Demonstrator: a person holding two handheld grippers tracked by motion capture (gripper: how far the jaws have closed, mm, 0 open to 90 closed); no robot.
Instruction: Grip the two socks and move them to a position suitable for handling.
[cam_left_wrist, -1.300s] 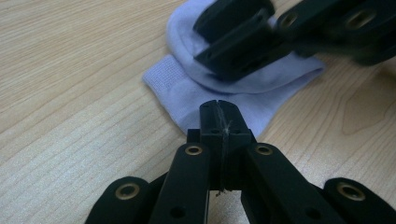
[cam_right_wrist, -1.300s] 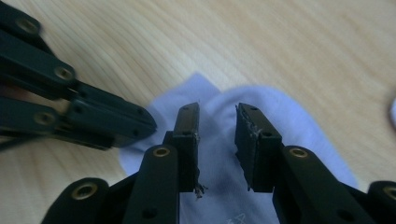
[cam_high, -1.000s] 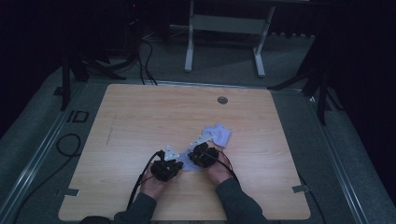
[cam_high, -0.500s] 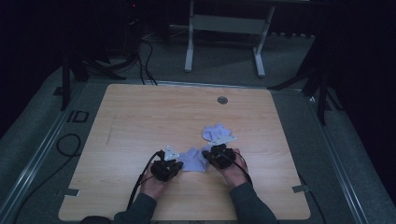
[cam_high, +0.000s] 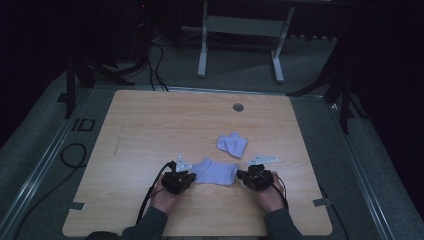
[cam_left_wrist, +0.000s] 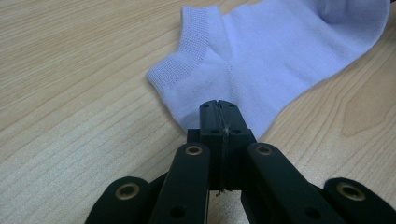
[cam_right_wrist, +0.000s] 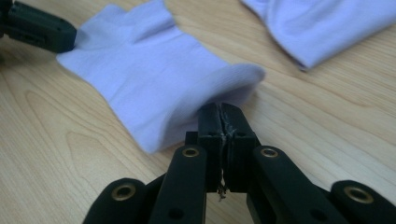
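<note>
Both grippers (cam_high: 191, 176) (cam_high: 240, 174) hide the sock's (cam_high: 216, 171) pinched edges.

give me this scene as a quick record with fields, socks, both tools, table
surface: wooden table
near sock: pale lilac sock lying flat between the two tools
far sock: second sock of the same colour, just beyond it, apart from both tools
left tool: jaws shut on the near sock's cuff end
right tool: jaws shut on the near sock's other end, which is lifted slightly off the table
hands: one on each tool, near the table's front edge
other: small round fitting near the far edge
</note>
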